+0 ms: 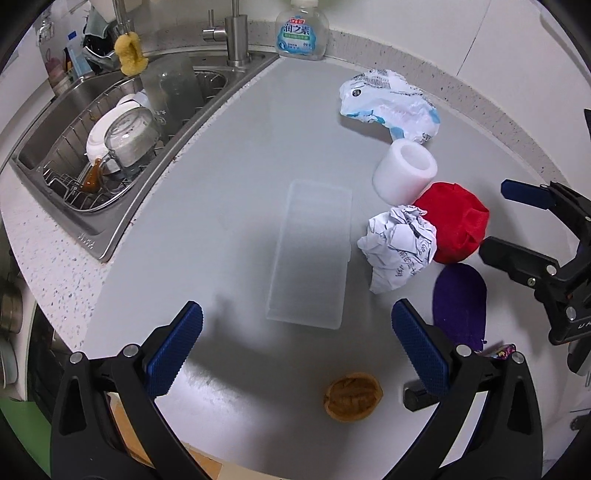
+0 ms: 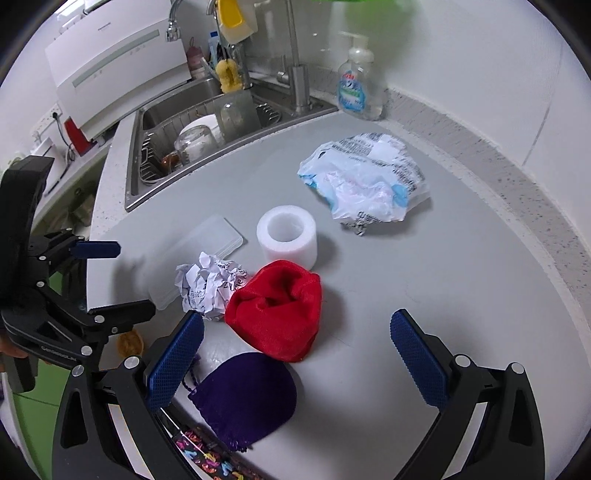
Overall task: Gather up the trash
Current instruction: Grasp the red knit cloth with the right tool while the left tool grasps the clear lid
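On the grey counter lie a crumpled paper ball (image 1: 400,243) (image 2: 210,286), a red cloth pouch (image 1: 456,221) (image 2: 277,314), a purple pouch (image 1: 460,302) (image 2: 245,400), a white foam ring (image 1: 404,171) (image 2: 288,236), a crumpled plastic bag (image 1: 391,105) (image 2: 365,181), a clear plastic lid (image 1: 312,253) (image 2: 195,258) and a walnut shell (image 1: 352,397) (image 2: 129,343). My left gripper (image 1: 295,347) is open and empty above the counter's near edge, the walnut shell just below it. My right gripper (image 2: 297,349) is open and empty over the red pouch.
A steel sink (image 1: 92,236) (image 2: 136,199) with a dish rack, plates and glasses lies at the left. A soap bottle (image 1: 302,31) (image 2: 356,88) stands by the back wall. A colourful wrapper (image 2: 207,458) lies at the near edge.
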`<control>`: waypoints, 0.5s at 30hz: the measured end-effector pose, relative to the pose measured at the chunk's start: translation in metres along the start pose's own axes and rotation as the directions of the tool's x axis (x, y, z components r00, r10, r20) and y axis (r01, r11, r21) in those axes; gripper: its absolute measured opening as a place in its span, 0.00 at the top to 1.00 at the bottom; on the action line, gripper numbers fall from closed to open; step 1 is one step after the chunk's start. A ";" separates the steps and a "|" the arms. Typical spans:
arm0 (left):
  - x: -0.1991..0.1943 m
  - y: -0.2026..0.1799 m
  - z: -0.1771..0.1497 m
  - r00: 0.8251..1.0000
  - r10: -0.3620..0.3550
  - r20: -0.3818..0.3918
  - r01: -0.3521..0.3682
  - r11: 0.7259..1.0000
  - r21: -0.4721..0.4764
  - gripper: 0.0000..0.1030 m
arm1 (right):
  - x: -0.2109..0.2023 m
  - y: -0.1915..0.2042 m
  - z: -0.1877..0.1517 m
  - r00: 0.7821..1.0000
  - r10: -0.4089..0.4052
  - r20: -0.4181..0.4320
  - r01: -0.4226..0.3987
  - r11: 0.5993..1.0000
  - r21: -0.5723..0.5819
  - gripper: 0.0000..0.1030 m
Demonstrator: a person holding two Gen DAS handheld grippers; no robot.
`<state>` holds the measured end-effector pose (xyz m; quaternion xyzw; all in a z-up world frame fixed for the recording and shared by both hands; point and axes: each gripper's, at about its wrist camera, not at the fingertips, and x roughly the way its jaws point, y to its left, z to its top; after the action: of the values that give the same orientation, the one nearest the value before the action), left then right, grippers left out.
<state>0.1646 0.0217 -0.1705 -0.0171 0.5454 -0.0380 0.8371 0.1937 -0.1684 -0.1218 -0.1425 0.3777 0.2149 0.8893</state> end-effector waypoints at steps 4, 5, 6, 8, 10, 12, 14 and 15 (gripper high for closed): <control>0.004 0.001 0.001 1.000 -0.004 -0.005 0.004 1.000 -0.005 0.03 | 0.010 0.002 0.000 0.999 0.010 -0.037 -0.011 1.000 -0.016 0.31; 0.004 0.001 0.001 1.000 -0.005 -0.004 0.005 1.000 -0.006 0.03 | 0.011 0.002 0.000 0.999 0.026 -0.043 -0.026 0.999 -0.018 0.32; 0.004 0.000 0.002 1.000 -0.006 -0.004 0.006 1.000 -0.006 0.03 | 0.012 0.003 0.000 0.998 0.031 -0.046 -0.032 0.999 -0.021 0.35; 0.005 0.000 0.002 1.000 -0.008 -0.002 0.008 1.000 -0.008 0.03 | 0.014 0.004 0.001 0.998 0.042 -0.052 -0.043 0.999 -0.033 0.41; 0.006 0.000 0.003 1.000 -0.011 -0.003 0.011 1.000 -0.010 0.03 | 0.017 0.005 0.003 0.996 0.059 -0.062 -0.061 0.997 -0.036 0.59; 0.007 0.001 0.004 1.000 -0.011 -0.002 0.011 1.000 -0.011 0.03 | 0.018 0.007 0.004 0.996 0.063 -0.065 -0.065 0.997 -0.040 0.71; 0.007 0.001 0.004 1.000 -0.013 -0.002 0.013 1.000 -0.013 0.03 | 0.019 0.006 0.004 0.995 0.075 -0.070 -0.077 0.997 -0.023 0.81; 0.007 0.001 0.003 1.000 -0.014 -0.002 0.013 1.000 -0.014 0.03 | 0.019 0.005 0.004 0.995 0.078 -0.070 -0.079 0.997 -0.018 0.85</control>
<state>0.1708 0.0225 -0.1760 -0.0266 0.5464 -0.0399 0.8362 0.2050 -0.1570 -0.1331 -0.1442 0.4111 0.2486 0.8651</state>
